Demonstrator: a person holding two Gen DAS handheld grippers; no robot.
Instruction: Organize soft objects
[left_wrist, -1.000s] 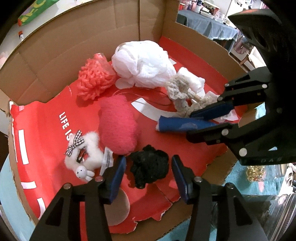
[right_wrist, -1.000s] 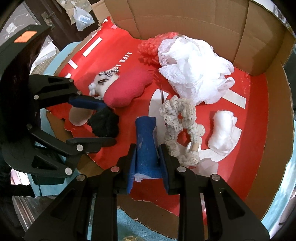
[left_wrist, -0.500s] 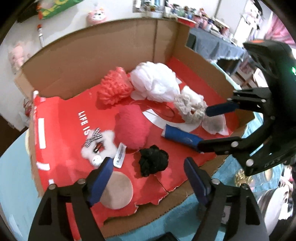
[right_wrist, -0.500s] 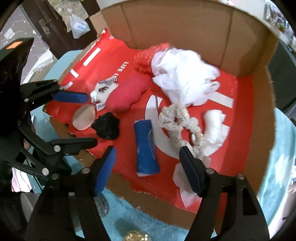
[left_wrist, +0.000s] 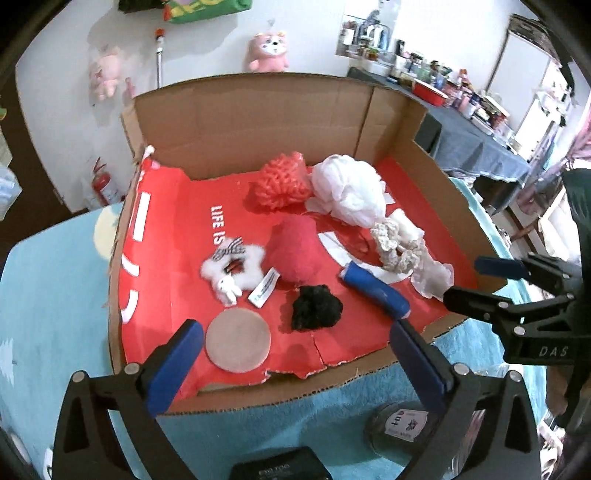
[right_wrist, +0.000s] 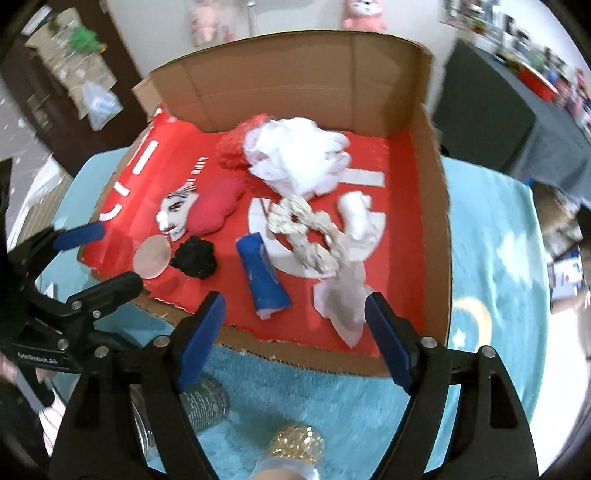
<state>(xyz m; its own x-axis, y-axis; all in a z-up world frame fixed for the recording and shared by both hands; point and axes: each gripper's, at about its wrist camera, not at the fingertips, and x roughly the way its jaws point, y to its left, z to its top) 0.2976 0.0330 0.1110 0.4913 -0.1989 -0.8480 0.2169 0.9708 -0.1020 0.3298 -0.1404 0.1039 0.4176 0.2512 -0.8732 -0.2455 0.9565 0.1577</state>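
Note:
A cardboard box (left_wrist: 258, 107) with a red floor holds the soft things. Near its torn front edge lie a black scrunchie (left_wrist: 316, 308), a blue roll (left_wrist: 375, 290) and a round beige pad (left_wrist: 238, 339). Behind them are a pink plush pad (left_wrist: 295, 251), a white furry clip (left_wrist: 232, 271), a cream crochet scrunchie (left_wrist: 397, 247), a coral pouf (left_wrist: 282, 181) and a white mesh pouf (left_wrist: 349, 192). My left gripper (left_wrist: 295, 336) hangs over the front edge, jaws opening wide, nothing between them. My right gripper (right_wrist: 294, 301) is opening too, empty, just short of the blue roll (right_wrist: 264, 278).
The box stands on a fluffy teal cover (left_wrist: 55, 295). Jars (right_wrist: 207, 402) and a gold-capped bottle (right_wrist: 295, 446) sit close under the grippers, with a dark device (left_wrist: 280, 469) at the bottom edge. A cluttered dark-clothed table (left_wrist: 480, 136) is at the right.
The right gripper let go of the blue roll, which now lies on the red floor. The left jaws widened away from the black scrunchie. Both grippers drew back and up from the box.

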